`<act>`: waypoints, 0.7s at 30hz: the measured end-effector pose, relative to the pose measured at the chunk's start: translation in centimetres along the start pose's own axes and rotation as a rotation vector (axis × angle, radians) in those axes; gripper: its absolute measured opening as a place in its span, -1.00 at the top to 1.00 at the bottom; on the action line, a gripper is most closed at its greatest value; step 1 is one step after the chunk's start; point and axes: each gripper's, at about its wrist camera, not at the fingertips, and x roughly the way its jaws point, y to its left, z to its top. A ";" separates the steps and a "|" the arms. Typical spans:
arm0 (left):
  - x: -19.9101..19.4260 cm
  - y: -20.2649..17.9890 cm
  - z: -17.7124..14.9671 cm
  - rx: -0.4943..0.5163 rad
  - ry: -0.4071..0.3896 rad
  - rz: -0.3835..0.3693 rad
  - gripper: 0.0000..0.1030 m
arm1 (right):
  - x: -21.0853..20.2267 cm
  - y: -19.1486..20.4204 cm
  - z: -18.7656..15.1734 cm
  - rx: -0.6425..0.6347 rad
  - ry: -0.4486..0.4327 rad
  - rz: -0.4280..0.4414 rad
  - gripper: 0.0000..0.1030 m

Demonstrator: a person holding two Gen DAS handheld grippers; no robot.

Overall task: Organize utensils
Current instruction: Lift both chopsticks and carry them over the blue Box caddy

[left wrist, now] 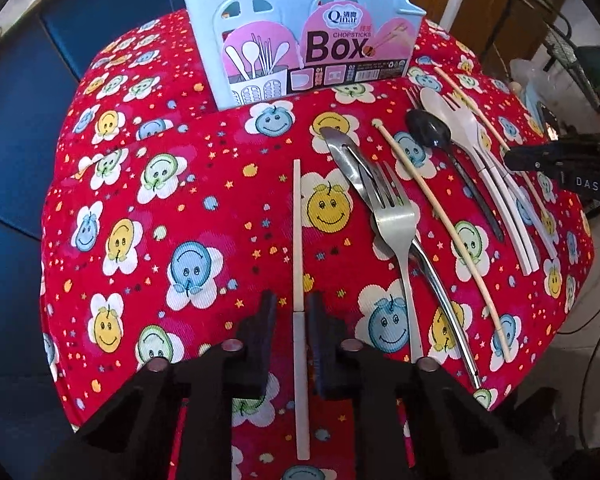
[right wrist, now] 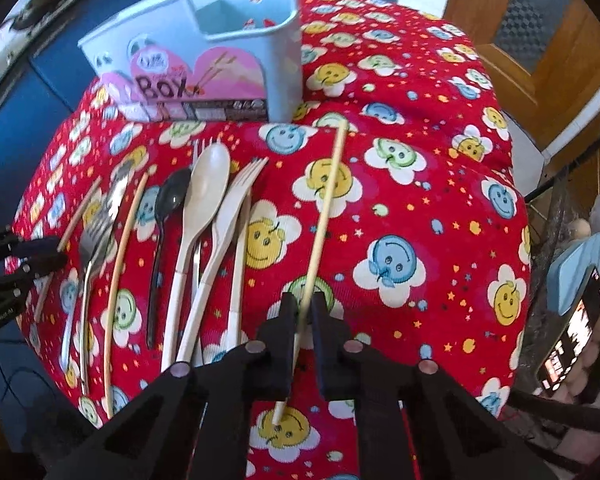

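Note:
My left gripper (left wrist: 293,305) is shut on a flat cream chopstick (left wrist: 297,220) that lies lengthwise on the red cloth. My right gripper (right wrist: 303,303) is shut on a thin bamboo chopstick (right wrist: 328,196) lying to the right of the utensil row. A light blue chopsticks box (left wrist: 300,20) (right wrist: 228,40) stands upright at the far edge. Between the two grippers lie a steel fork (left wrist: 396,224), another bamboo chopstick (left wrist: 440,232), a black spoon (right wrist: 172,196), a cream spoon (right wrist: 210,176) and a cream fork (right wrist: 244,184).
A red smiley-flower cloth (left wrist: 160,200) covers the table and drops off at its edges. A phone (right wrist: 572,340) rests on a stand at the right, beside a wooden door (right wrist: 520,40). A blue surface (left wrist: 20,160) lies past the table on the left.

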 end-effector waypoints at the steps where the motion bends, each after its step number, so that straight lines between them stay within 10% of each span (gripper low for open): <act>1: -0.1 0.2 -0.2 -0.009 -0.009 -0.009 0.88 | -0.1 -0.2 -0.2 0.011 -0.017 0.007 0.85; 21: -6.3 1.0 -0.7 -0.162 -0.487 -0.109 0.89 | -5.9 -1.9 -3.7 0.185 -0.451 0.185 0.88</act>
